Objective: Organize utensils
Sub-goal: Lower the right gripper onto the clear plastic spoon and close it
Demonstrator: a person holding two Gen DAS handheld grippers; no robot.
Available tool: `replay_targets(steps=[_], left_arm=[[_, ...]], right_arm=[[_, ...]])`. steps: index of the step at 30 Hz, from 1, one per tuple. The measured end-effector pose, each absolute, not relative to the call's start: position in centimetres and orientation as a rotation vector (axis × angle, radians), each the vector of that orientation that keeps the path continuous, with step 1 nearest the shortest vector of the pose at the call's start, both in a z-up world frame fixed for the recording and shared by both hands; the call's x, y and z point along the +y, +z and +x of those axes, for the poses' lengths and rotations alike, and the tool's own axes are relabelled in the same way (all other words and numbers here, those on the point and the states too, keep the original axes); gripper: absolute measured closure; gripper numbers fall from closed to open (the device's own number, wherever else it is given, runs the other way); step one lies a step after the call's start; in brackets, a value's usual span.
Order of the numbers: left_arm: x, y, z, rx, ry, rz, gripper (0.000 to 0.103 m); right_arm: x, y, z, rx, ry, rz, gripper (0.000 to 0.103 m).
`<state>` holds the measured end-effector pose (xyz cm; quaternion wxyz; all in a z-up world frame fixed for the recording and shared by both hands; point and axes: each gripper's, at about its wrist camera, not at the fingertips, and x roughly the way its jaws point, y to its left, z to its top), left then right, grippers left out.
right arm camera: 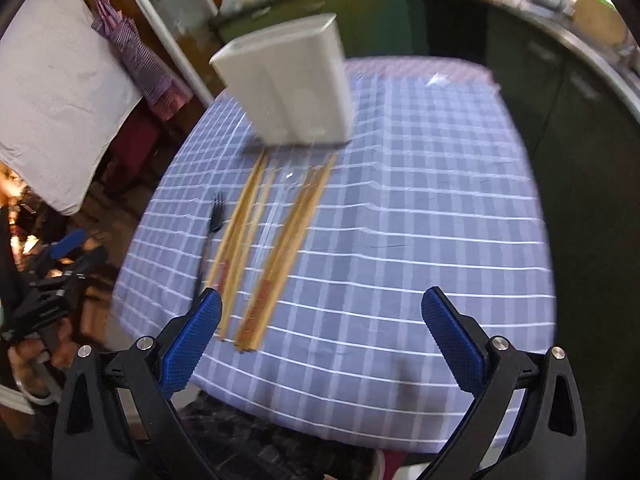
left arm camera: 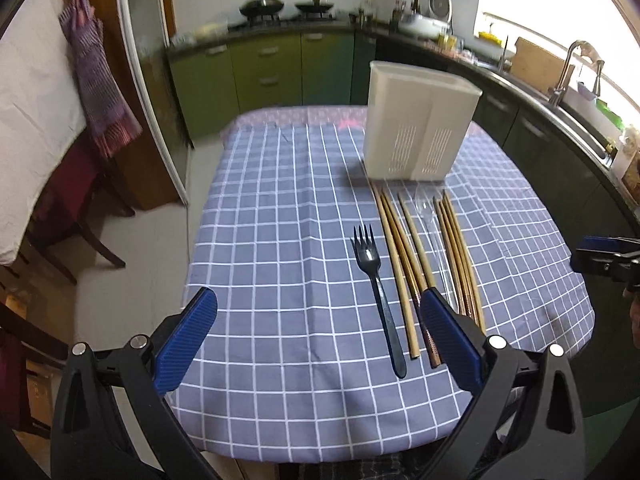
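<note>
Both grippers, left and right, hung wide and empty above the desk. Fork and chopsticks lay aligned before the white holder, likely awaiting sorting.

One white utensil holder, upright on the checked tablecloth. One black plastic fork. One clear plastic spoon, faint among the sticks. Wooden chopsticks: about seven, in a left cluster of roughly four and a right cluster of roughly three; overlap prevents a firm count. Two grippers: left, right.
</note>
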<state>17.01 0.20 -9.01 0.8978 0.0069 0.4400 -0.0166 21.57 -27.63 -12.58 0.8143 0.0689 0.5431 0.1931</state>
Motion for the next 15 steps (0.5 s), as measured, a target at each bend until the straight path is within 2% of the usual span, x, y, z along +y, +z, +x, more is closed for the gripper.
replay_targets(steps=[4, 6, 11, 15], left_arm=[[0.0, -9.9, 18.8, 0.972, -0.041, -0.004, 0.006], [-0.2, -10.3, 19.3, 0.991, -0.048, -0.005, 0.006], [-0.1, -11.3, 20.3, 1.03, -0.045, -0.011, 0.006], [0.2, -11.9, 20.5, 1.042, -0.045, -0.013, 0.007]], right_arm=[[-25.0, -14.4, 25.4, 1.272, 0.438, 0.165, 0.017], [-23.4, -15.3, 26.9, 1.325, 0.44, 0.18, 0.028], [-19.8, -17.3, 30.1, 1.391, 0.407, 0.158, 0.076], [-17.1, -18.3, 32.1, 1.408, 0.384, 0.123, 0.079]])
